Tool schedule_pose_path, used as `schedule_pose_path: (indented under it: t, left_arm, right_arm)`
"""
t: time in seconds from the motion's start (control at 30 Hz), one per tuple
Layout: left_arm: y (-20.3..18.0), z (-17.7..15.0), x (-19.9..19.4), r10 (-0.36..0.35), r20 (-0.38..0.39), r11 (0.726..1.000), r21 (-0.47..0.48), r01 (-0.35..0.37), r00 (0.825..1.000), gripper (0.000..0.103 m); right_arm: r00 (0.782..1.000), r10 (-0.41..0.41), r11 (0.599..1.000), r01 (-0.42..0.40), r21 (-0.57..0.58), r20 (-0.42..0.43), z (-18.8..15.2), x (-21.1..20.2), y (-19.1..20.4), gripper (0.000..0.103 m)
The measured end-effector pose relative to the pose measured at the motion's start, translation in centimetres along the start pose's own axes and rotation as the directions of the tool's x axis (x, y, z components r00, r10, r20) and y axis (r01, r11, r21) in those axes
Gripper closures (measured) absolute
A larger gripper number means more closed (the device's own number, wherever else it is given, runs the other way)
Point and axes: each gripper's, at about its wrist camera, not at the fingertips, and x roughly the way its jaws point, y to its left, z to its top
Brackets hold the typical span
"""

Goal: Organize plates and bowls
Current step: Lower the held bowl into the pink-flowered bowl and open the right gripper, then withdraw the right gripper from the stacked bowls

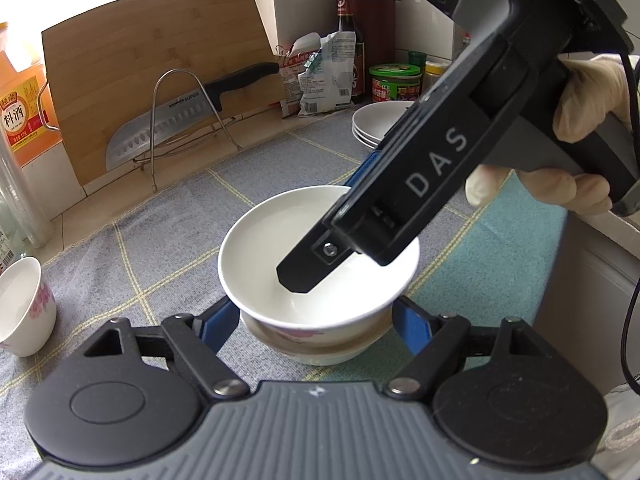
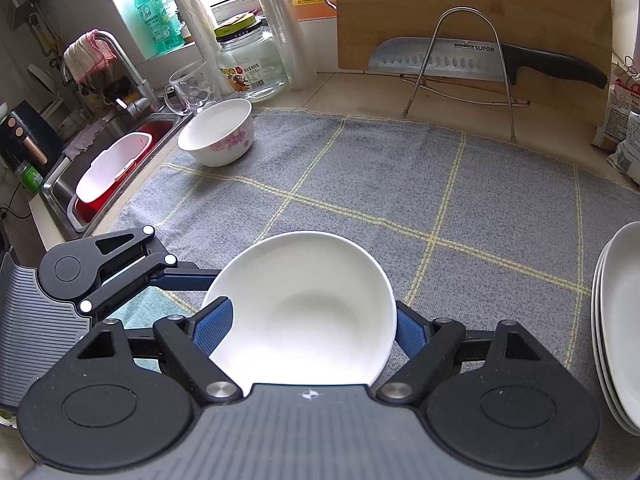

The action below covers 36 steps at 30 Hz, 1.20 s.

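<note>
A white bowl with pink flowers (image 1: 316, 248) sits nested in another bowl (image 1: 320, 350) on the grey checked cloth (image 1: 160, 240). My left gripper (image 1: 316, 316) is open, its blue pads (image 1: 218, 320) on either side of the stack. My right gripper (image 2: 300, 328) is shut on the top bowl (image 2: 304, 312); one finger (image 1: 308, 268) reaches inside it in the left wrist view. Another flowered bowl (image 2: 218, 132) stands at the cloth's far left, also in the left wrist view (image 1: 22, 304). A stack of white plates (image 2: 620, 320) lies at the right, also in the left wrist view (image 1: 380, 122).
A cutting board (image 1: 152, 76) and a knife (image 1: 172, 128) on a wire rack stand at the back. Bottles, jars and bags (image 1: 328, 72) line the wall. A sink (image 2: 108, 168) with a red basin lies to the left. A glass jar (image 2: 248, 60) stands near it.
</note>
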Motion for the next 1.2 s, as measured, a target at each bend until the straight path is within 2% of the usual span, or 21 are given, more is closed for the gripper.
schedule_pose_path:
  t: [0.53, 0.77, 0.9, 1.03, 1.2]
  left_arm:
    - [0.5, -0.3, 0.4, -0.030, -0.015, 0.999, -0.039, 0.029, 0.999, 0.012]
    - [0.3, -0.4, -0.3, -0.018, -0.001, 1.000, -0.022, 0.018, 1.000, 0.010]
    - [0.5, -0.6, -1.1, -0.015, 0.006, 0.999, -0.031, 0.015, 1.000, 0.010]
    - [1.1, -1.1, -2.3, 0.007, 0.010, 0.999, -0.036, -0.006, 1.000, 0.010]
    - [3.0, -2.2, -3.9, 0.069, 0.011, 0.995, -0.067, -0.068, 0.998, 0.010]
  right_arm:
    - [1.000, 0.003, 1.000, -0.003, 0.003, -0.009, -0.2, 0.3, 0.0, 0.014]
    - [1.000, -0.008, 1.000, 0.008, -0.022, 0.003, -0.3, 0.1, 0.5, 0.004]
    - [0.999, -0.024, 0.999, 0.024, -0.031, 0.026, -0.2, -0.4, 0.5, 0.002]
    - [0.998, -0.046, 0.997, 0.049, -0.060, 0.044, 0.0, -0.8, 0.9, 0.000]
    - [0.997, -0.047, 0.992, 0.054, -0.113, 0.062, 0.8, -1.0, 2.3, 0.000]
